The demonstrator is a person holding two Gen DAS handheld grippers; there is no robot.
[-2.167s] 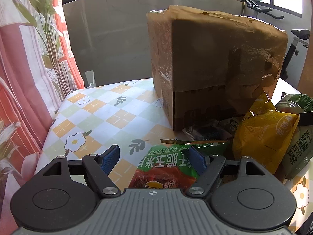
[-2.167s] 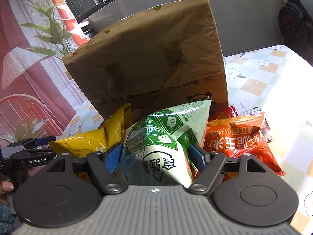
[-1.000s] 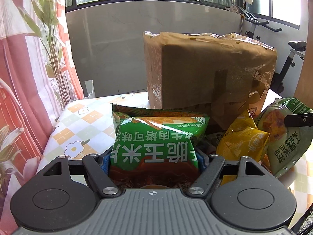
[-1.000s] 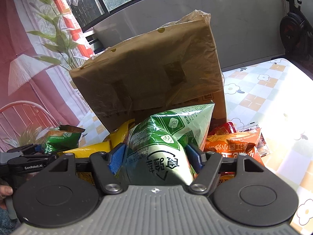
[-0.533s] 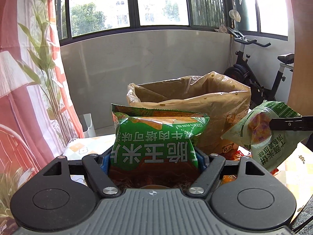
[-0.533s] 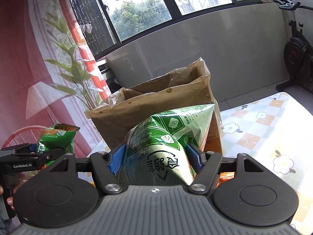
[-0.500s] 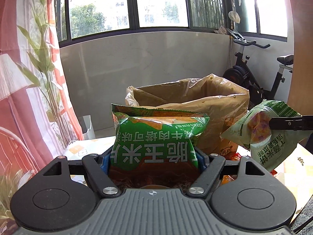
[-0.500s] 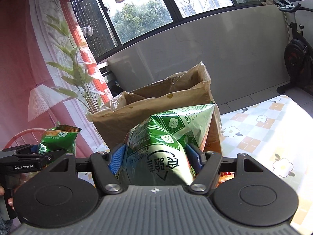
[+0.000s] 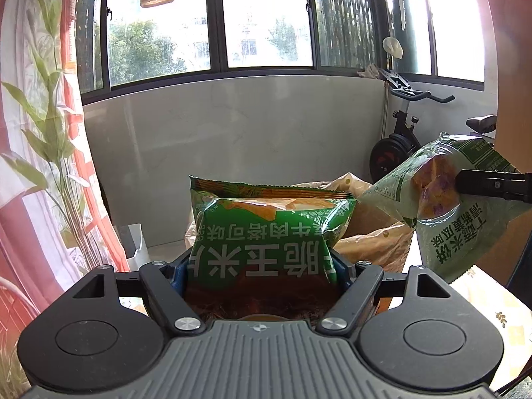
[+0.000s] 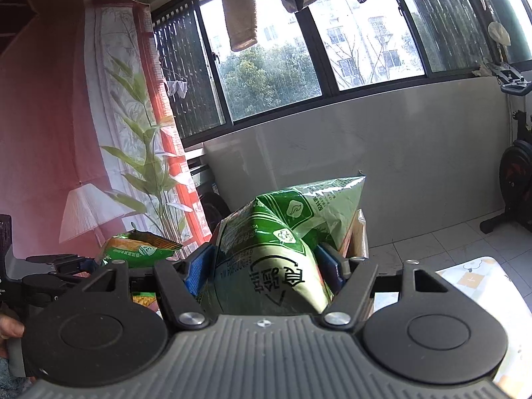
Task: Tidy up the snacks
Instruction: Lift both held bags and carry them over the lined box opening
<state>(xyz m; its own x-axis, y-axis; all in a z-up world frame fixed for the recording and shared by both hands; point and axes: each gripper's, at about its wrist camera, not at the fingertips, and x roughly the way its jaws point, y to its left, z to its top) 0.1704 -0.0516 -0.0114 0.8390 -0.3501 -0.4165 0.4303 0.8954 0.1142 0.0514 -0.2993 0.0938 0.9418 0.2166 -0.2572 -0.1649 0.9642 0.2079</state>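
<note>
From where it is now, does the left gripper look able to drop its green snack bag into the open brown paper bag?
Probably yes. The left gripper holds the green snack bag above and just short of the brown paper bag, whose open mouth faces up with nothing between them.

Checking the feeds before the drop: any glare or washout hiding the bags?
Left wrist view: upper right corner blown out, green snack bag legible, box dim. Right wrist view: backlit windows, pink haze at left, pale green bag clear; fisheye bends the window frames.
</note>
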